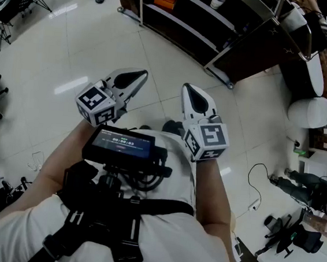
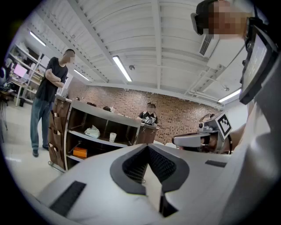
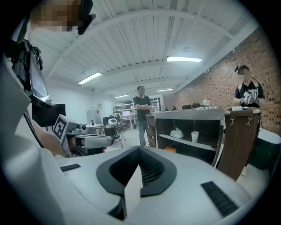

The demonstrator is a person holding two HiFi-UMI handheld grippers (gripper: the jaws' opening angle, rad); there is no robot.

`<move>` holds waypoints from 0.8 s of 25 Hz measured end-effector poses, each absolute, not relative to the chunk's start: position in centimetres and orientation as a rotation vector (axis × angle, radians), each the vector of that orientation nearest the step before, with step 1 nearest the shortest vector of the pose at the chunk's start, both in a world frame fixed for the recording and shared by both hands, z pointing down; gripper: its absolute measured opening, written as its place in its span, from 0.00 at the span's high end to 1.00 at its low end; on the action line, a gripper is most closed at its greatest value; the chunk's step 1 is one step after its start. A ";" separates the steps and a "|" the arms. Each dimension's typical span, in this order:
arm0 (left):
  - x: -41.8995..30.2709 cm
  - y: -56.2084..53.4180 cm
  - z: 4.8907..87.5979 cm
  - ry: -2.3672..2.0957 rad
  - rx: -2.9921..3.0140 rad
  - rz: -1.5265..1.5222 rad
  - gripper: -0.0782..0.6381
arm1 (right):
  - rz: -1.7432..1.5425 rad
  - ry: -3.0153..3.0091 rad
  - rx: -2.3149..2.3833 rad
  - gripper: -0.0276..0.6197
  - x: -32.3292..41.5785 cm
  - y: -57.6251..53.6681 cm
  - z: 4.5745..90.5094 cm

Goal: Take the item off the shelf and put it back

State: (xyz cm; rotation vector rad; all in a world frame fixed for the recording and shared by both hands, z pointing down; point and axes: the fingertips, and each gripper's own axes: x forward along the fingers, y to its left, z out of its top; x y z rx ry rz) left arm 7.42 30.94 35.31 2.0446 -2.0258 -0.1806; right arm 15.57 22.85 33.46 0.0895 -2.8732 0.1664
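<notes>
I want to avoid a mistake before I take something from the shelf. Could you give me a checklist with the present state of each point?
1. Left gripper empty: ok, jaws together, nothing between.
2. Right gripper empty: ok, jaws together too.
3. Shelf near enough: not ok, bare floor lies between.
4. Item in sight: ok, white cup stands upright on a board.
5. Way free: cannot tell, a person stands at the shelf's end.
</notes>
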 end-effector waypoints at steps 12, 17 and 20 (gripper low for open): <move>3.8 31.8 36.1 -2.137 1.909 -0.143 0.89 | 0.172 -2.863 -0.104 0.95 10.1 22.5 35.3; 1.9 30.6 37.1 -2.148 1.833 -0.085 0.89 | 0.227 -2.861 -0.185 0.95 6.9 20.8 36.3; -0.3 26.2 37.6 -2.118 1.827 -0.034 0.89 | 0.299 -2.852 -0.195 0.94 4.1 16.8 37.4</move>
